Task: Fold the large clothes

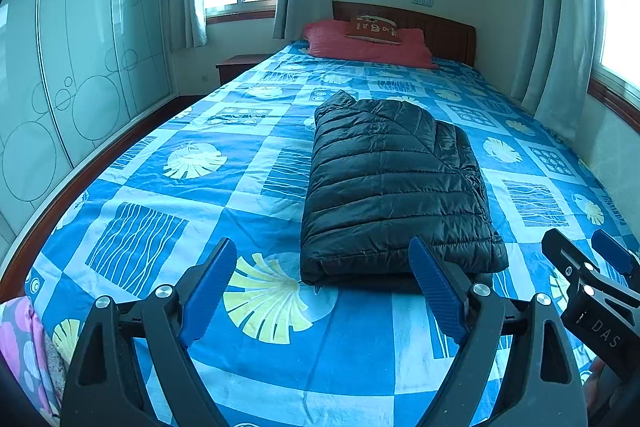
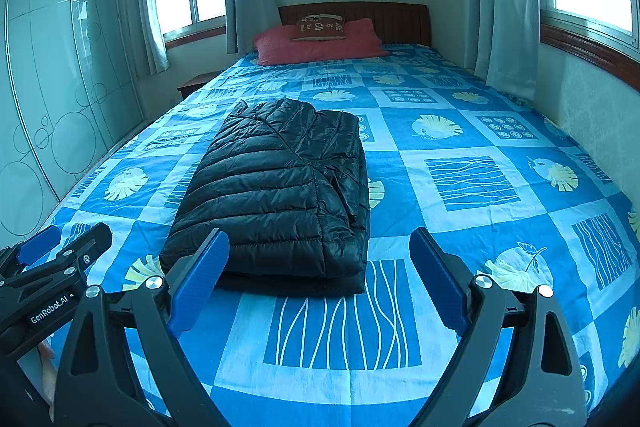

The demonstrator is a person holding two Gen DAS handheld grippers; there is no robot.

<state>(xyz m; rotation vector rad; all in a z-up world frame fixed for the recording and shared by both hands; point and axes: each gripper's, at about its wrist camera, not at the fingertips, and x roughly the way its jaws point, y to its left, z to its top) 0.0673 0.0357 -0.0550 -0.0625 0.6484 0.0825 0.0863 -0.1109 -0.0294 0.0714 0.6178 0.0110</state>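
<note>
Nearest to me, my left claw [image 1: 322, 289] stands wide with nothing between its blue pads, only patterned bedsheet [image 1: 160, 187] under the gap. My right claw [image 2: 320, 281] is just as wide and empty. Each claw also shows at the edge of the other's view, cut off by the frame. At the bottom left corner of the left wrist view I see a strip of pink and purple patterned fabric [image 1: 20, 339], mostly out of frame, and I cannot tell what it is.

Just beyond the fingertips lies the black puffer jacket [image 1: 394, 187], folded into a compact rectangle on the bed, quilted side up. Its near edge is partly hidden behind one blue pad in each view, and I cannot say whether a pad touches it. Layers peek out along its right side; the sleeves are tucked out of sight.

Farther off, a red pillow [image 2: 320, 43] rests at the head of the bed with a smaller printed cushion [image 2: 320, 27] on it, its lettering too small to read. Behind stands a wooden headboard [image 2: 396, 21], then curtains [image 2: 504, 7] and overexposed windows.
</note>
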